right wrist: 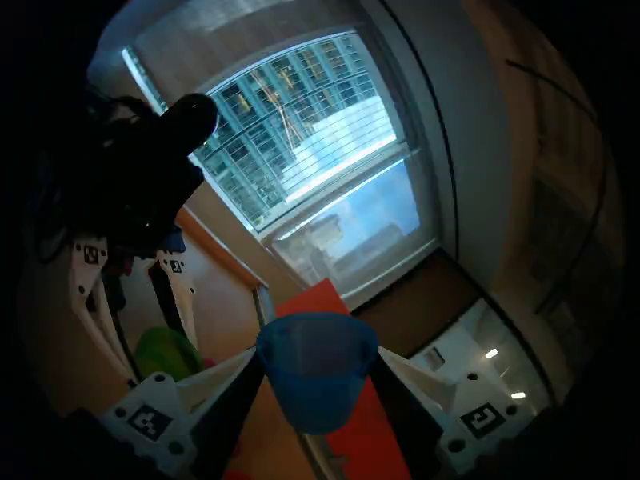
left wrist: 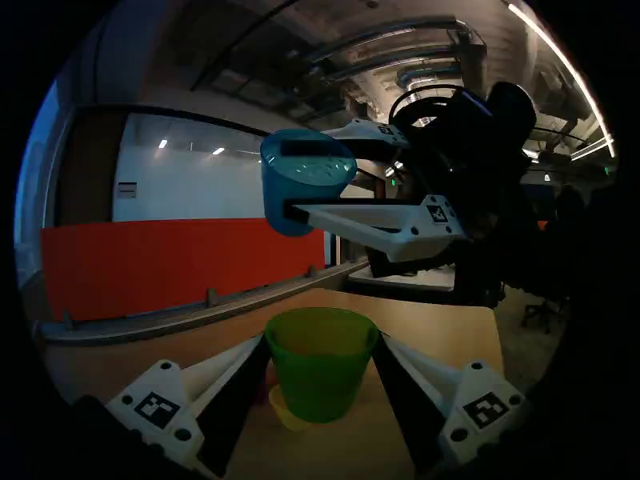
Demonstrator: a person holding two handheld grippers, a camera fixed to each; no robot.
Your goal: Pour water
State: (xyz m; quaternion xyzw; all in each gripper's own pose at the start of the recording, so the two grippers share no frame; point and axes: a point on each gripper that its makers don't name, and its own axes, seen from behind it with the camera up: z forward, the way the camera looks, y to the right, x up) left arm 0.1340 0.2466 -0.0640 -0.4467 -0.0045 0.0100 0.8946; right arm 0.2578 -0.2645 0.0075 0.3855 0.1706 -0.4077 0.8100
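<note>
A green cup (left wrist: pixel 322 372) stands upright between the fingers of my left gripper (left wrist: pixel 320 376), which is shut on it above a wooden table (left wrist: pixel 432 320). Higher up and a little farther off, my right gripper (left wrist: pixel 320 192) holds a blue cup (left wrist: pixel 304 180) tipped on its side, mouth facing me. In the right gripper view the blue cup (right wrist: pixel 316 368) is pinched between the fingers of my right gripper (right wrist: pixel 316 376), and the green cup (right wrist: pixel 164 352) appears lower left, held by the left gripper (right wrist: pixel 140 320). I cannot make out any water.
A yellow object (left wrist: pixel 284 408) and a bit of pink lie on the table just under the green cup. An orange wall panel (left wrist: pixel 176 264) and a rail run behind the table. A large window (right wrist: pixel 320 160) lies ahead in the right gripper view. Office chairs (left wrist: pixel 544 308) stand at right.
</note>
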